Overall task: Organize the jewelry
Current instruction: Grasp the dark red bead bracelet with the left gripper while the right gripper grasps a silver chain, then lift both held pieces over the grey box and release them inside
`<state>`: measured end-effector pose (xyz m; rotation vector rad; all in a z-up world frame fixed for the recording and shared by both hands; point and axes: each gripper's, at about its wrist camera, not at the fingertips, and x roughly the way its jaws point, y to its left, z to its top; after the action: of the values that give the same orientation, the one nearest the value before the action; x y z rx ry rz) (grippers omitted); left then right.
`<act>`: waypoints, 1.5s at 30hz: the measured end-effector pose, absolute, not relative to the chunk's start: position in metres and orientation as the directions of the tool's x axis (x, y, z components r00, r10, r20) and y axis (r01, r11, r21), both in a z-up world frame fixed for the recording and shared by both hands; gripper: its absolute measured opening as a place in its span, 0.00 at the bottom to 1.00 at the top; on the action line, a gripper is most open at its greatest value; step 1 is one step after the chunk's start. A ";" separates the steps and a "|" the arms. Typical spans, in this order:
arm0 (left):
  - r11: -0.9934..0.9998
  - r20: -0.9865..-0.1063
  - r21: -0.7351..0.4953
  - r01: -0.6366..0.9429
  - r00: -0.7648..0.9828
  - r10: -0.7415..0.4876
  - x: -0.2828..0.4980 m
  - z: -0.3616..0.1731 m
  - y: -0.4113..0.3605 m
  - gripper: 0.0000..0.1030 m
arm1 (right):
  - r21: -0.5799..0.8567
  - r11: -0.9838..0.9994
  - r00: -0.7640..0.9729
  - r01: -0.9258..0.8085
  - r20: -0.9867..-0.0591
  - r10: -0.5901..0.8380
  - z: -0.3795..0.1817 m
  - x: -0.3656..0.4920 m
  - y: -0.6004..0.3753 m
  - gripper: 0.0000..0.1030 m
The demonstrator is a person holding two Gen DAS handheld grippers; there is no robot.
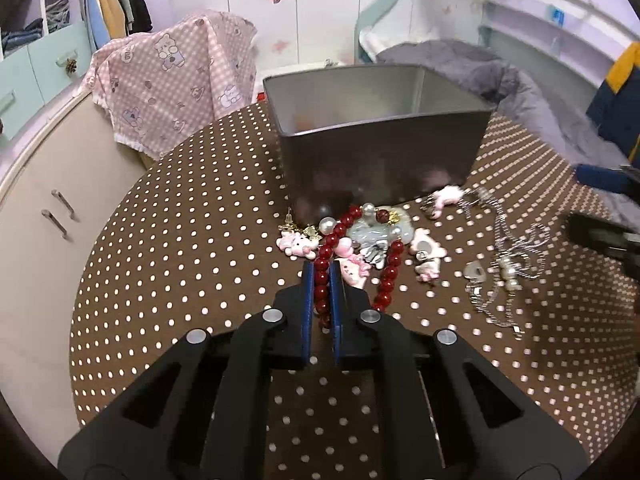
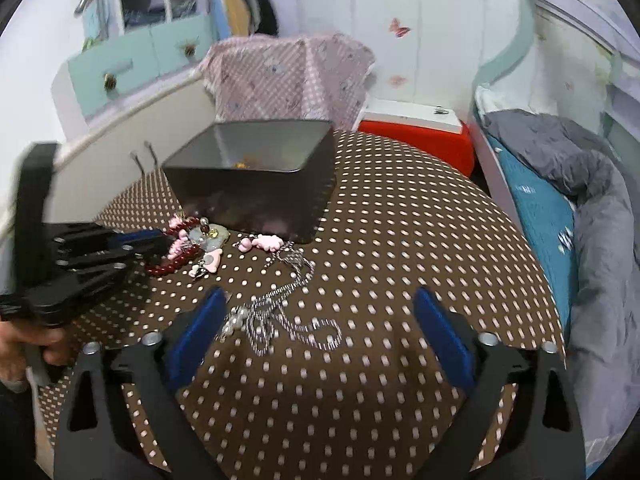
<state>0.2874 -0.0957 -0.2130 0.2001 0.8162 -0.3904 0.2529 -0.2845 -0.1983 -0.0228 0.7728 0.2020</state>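
My left gripper is shut on one side of a red bead bracelet that lies on the brown dotted tablecloth. Pink charms and pearl pieces lie around it, just in front of a grey metal box. In the right wrist view my right gripper stands open. A silver chain necklace lies on the cloth between its blue pads, and neither pad touches it. The left gripper shows at the left there, on the red bracelet, with the box behind.
A pink checked cloth hangs over something behind the round table. A white cabinet stands on the left. A bed with a grey duvet lies on the right, and a red and white box sits beyond the table's far edge.
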 end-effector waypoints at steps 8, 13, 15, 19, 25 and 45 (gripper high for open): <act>0.917 -0.719 -0.039 0.396 0.626 -0.301 0.274 -0.209 -0.073 0.07 | -0.036 0.964 0.626 -0.262 -0.767 0.142 -0.228 0.300 -0.259 0.42; 0.917 -0.698 -0.065 0.393 0.639 -0.323 0.269 -0.203 -0.067 0.07 | -0.045 0.959 0.625 -0.281 -0.766 0.147 -0.226 0.290 -0.255 0.15; 0.914 -0.680 -0.076 0.397 0.650 -0.339 0.263 -0.196 -0.063 0.07 | -0.004 0.960 0.636 -0.279 -0.750 0.181 -0.219 0.278 -0.262 0.15; 0.908 -0.639 -0.093 0.407 0.675 -0.369 0.252 -0.178 -0.059 0.07 | 0.066 0.956 0.673 -0.284 -0.697 0.248 -0.192 0.256 -0.275 0.14; 0.901 -0.573 -0.099 0.422 0.717 -0.398 0.236 -0.147 -0.053 0.07 | 0.079 0.949 0.715 -0.306 -0.639 0.284 -0.151 0.228 -0.285 0.14; 0.893 -0.462 -0.080 0.443 0.777 -0.427 0.207 -0.085 -0.041 0.07 | 0.089 0.918 0.805 -0.385 -0.455 0.382 -0.035 0.171 -0.283 0.14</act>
<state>0.2071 -0.0409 -0.0850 0.0342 0.4918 -0.4705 0.1709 -0.2833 -0.0351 -0.0075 0.4852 0.4107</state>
